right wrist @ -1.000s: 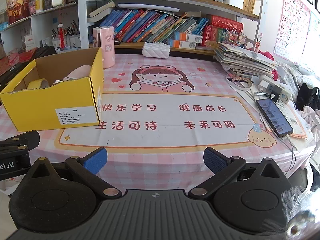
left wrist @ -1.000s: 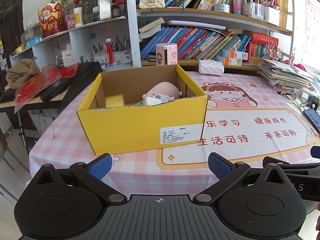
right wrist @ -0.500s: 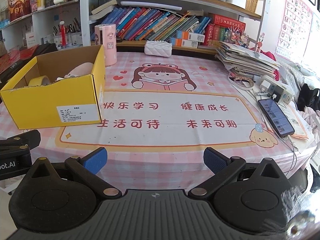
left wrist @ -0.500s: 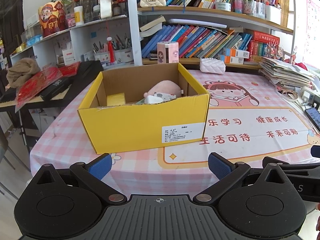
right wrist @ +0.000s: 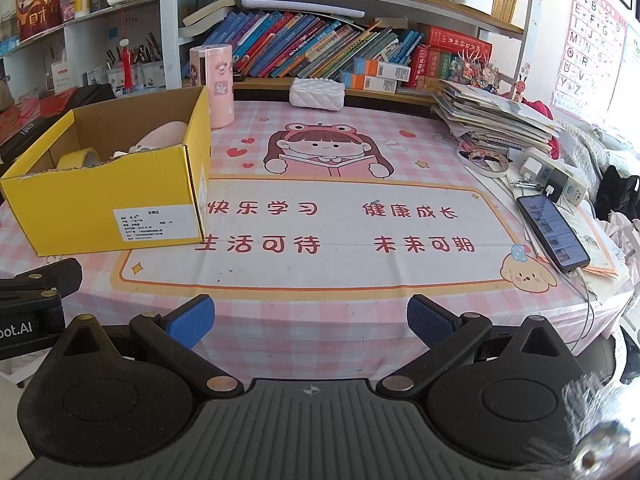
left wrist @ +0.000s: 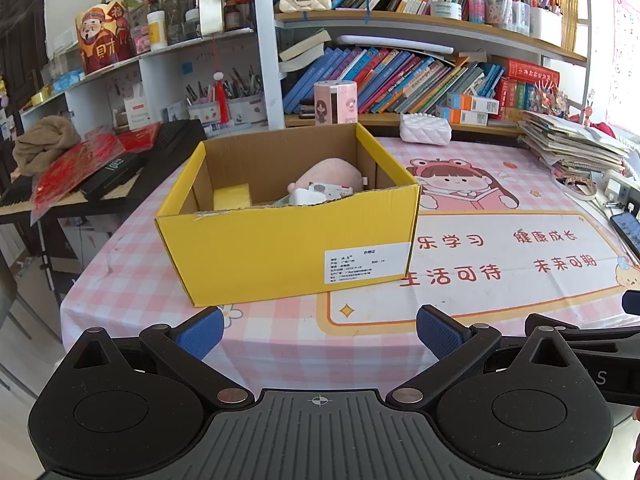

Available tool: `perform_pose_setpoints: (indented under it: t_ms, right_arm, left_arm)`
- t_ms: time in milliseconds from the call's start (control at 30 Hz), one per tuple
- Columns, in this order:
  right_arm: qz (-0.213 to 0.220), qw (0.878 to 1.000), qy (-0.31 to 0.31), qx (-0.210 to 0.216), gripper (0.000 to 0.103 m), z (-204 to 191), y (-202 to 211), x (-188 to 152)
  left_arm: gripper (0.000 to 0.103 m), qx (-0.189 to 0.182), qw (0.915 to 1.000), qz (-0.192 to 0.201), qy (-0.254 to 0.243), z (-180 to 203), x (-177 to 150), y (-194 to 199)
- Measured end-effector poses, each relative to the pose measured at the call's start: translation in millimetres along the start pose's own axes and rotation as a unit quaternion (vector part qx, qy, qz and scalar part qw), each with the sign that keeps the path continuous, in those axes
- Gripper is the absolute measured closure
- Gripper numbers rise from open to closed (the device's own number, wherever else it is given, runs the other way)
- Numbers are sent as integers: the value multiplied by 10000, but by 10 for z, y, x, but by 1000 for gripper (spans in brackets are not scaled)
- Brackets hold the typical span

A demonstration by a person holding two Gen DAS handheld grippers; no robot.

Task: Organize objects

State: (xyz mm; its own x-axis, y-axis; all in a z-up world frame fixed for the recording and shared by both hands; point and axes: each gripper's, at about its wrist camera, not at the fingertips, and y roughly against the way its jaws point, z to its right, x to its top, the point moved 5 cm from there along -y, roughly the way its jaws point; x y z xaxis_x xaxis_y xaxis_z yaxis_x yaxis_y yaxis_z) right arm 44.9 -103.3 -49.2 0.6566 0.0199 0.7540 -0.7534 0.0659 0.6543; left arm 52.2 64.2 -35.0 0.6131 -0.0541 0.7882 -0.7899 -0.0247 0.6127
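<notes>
Left gripper: jaws wide apart, empty, at near table edge.
Right gripper: jaws spread, empty, right of the left one.
Box: yellow, open-topped, on table's left part.
In box: pink plush, tape roll.
Behind box: pink canister.

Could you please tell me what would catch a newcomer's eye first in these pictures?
The yellow box stands out, sitting open on the left part of the table with a pink plush and a tape roll inside. Next comes the cartoon mat with a reading girl and red characters, spread across the table's middle. Behind, crowded bookshelves fill the wall, and both open hand-held grippers hover empty at the near edge.
</notes>
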Motion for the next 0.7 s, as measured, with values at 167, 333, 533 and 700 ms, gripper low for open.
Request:
perform_pose_setpoints:
  t_ms: [167,333,533,700]
  right_arm:
    - [-13,10000,29,19,0,-21,-14,-22]
    - [-34,10000,46,29,0,-30,-12,-24]
    - [-31,10000,44,27,0,-31,-12,-23]
    - [-22,10000,44,25,0,-32,-11,-26]
  left_arm:
    - [0,6,10000,-7,3,-3,-2,-5]
    - [0,10,10000,-11,3,-6,-2,-4]
    - [0,9,10000,-5,-3,-14,-3,-5]
    - [0,10,10000,-11,2,-12,-3,-5]
